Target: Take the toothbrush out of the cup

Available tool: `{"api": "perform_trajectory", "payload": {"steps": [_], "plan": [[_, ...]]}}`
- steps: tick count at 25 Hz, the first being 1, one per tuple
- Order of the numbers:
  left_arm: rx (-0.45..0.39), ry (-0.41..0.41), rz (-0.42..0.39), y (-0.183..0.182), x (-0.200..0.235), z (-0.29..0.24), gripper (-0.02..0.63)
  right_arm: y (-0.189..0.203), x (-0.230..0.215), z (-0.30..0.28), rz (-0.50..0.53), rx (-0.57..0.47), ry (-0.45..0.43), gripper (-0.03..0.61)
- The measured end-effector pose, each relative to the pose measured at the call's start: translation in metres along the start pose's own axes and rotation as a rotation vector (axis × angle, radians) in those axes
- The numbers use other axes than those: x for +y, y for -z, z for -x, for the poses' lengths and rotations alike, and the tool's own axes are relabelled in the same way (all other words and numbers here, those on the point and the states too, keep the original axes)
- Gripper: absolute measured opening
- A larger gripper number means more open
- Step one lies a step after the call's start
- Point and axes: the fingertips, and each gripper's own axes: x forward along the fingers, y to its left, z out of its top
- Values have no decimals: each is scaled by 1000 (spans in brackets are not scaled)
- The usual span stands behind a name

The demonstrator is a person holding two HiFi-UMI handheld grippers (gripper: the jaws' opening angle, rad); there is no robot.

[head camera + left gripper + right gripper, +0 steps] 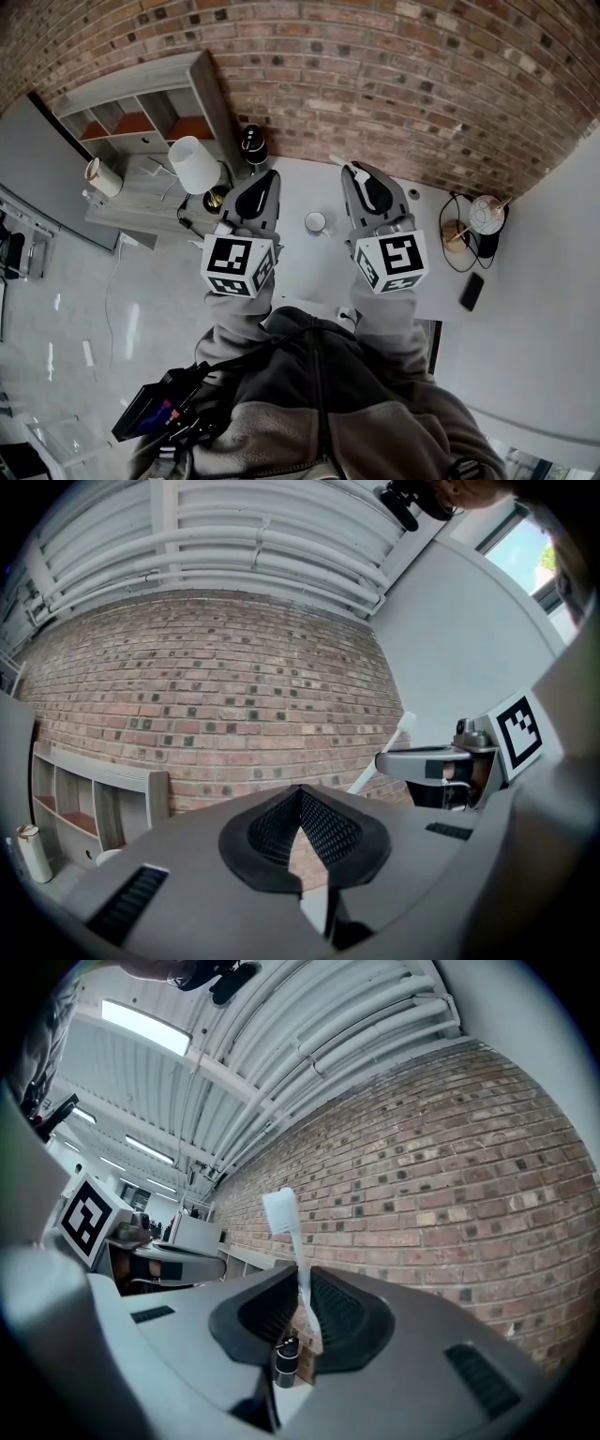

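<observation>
Nearest the head camera was the person's grey hooded jacket, with both arms reaching forward over the white table.

Left gripper: the fingers were closed tip to tip with nothing between them. Only brick wall showed through the gap below the pads. It was probably kept idle, since the lift needed one gripper only.

The cup stood upright on the table between the two grippers, back from their fingertips in the head view. Neither gripper touched it, and it appeared empty.

Right gripper: the fingers were clamped narrowly on the handle of the white toothbrush. The bristle head projected beyond the fingertips, and the handle ran back between the pads. The head-up attitude suggests a straight lift, as the brush would have stood in the cup. On this evidence the toothbrush was clear of the cup and the withdrawal was complete or nearly so.

Writing: none was legible. The left marker cube and right marker cube carried black-and-white square patterns only. No brand could be made out on the toothbrush or the cup.
</observation>
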Motion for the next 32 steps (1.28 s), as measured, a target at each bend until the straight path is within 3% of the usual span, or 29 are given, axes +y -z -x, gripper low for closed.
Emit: {"api": "perform_trajectory", "payload": {"steps": [32], "plan": [[34,-12,44,26,14,11,5,20,15,-5,-4,33,1,46]]}}
